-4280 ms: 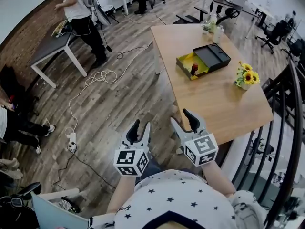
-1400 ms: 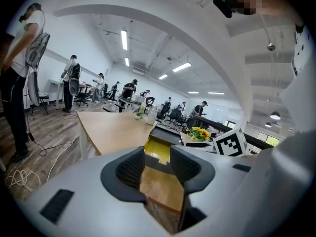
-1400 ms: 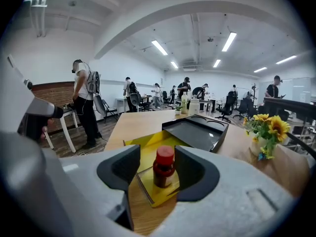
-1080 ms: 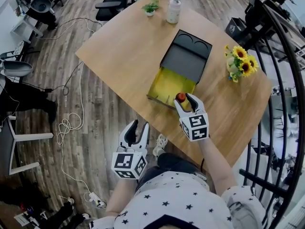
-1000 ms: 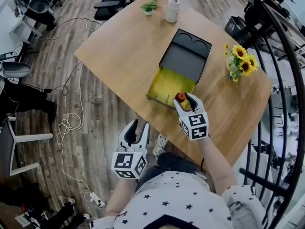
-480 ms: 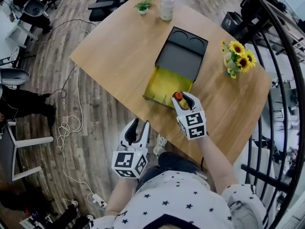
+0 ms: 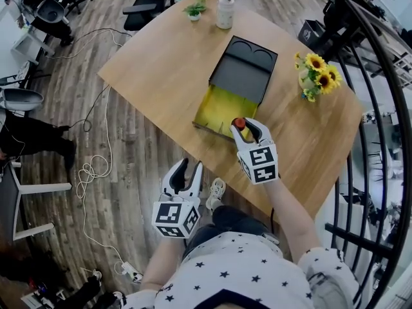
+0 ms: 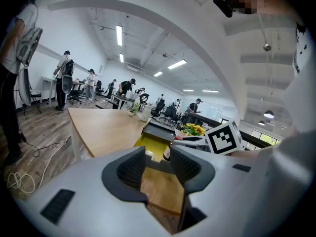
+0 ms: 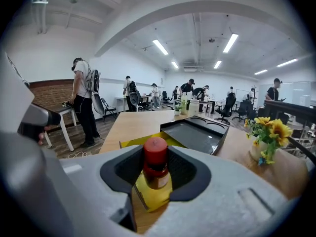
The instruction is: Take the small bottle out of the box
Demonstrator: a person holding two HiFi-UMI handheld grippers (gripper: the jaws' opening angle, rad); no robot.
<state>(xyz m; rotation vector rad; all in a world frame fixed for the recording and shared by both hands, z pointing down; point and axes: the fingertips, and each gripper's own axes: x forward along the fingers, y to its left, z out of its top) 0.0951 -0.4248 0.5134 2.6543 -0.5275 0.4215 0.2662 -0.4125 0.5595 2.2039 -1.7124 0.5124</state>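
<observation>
- The right gripper (image 7: 245,131) is working the grasp step: its dark fingers (image 9: 183,171) are closing on the small brown glass bottle with a red cap (image 9: 156,168), and seem to be pressing it from both sides.
- The bottle is standing upright in the near corner of the open cardboard box with a yellow inside and a black lid (image 7: 217,105). It is not yet out of the box.
- The box is lying on the light wooden surface (image 7: 161,63), close to its near edge.
- The left gripper (image 7: 190,170) is hanging off the near edge of the surface, with its fingers (image 8: 131,169) standing apart and nothing between them.
- The next move is probably a straight lift, keeping the bottle upright until it is clearing the box wall, then carrying it to a bare part of the surface.
- Compared with the earliest frame, the right gripper is no longer being held empty near the body and well away from the surface. It is now at the box with the bottle between its fingers, while the left gripper is keeping its place.
</observation>
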